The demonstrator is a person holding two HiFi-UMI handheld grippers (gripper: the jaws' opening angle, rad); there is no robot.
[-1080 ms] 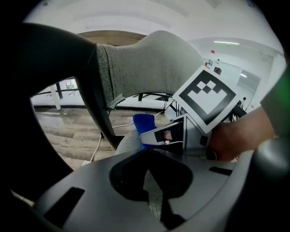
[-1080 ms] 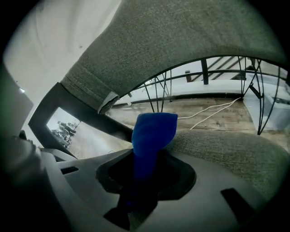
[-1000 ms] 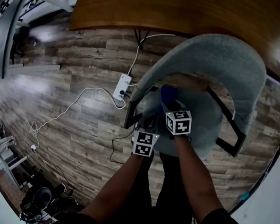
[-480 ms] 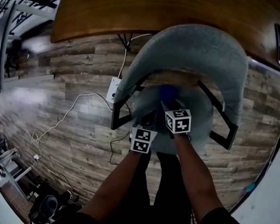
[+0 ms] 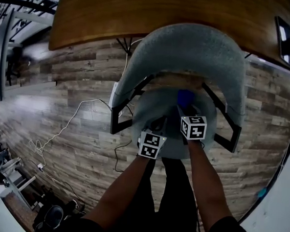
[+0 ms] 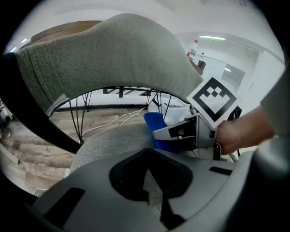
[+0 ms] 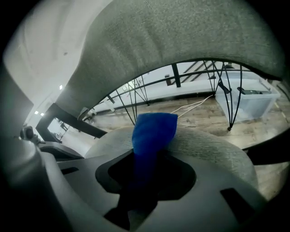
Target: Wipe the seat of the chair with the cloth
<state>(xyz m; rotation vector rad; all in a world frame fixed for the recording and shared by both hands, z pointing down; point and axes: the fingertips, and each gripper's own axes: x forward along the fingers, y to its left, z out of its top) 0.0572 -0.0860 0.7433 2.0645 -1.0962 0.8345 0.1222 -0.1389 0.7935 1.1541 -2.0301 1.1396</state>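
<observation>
Clamping one blue cloth [image 7: 154,129] on one chair's seat [image 5: 150,113], right tool [image 7: 145,181]; left tool [image 6: 152,190] closed, empty.

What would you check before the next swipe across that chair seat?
1. The cloth is clamped in the right claw: ok.
2. The cloth lies on the seat: ok.
3. Nothing in the left claw, which is shut: ok.
4. The left claw is apart from the cloth: ok.
5. No dirt remaining on the seat: cannot tell.
</observation>
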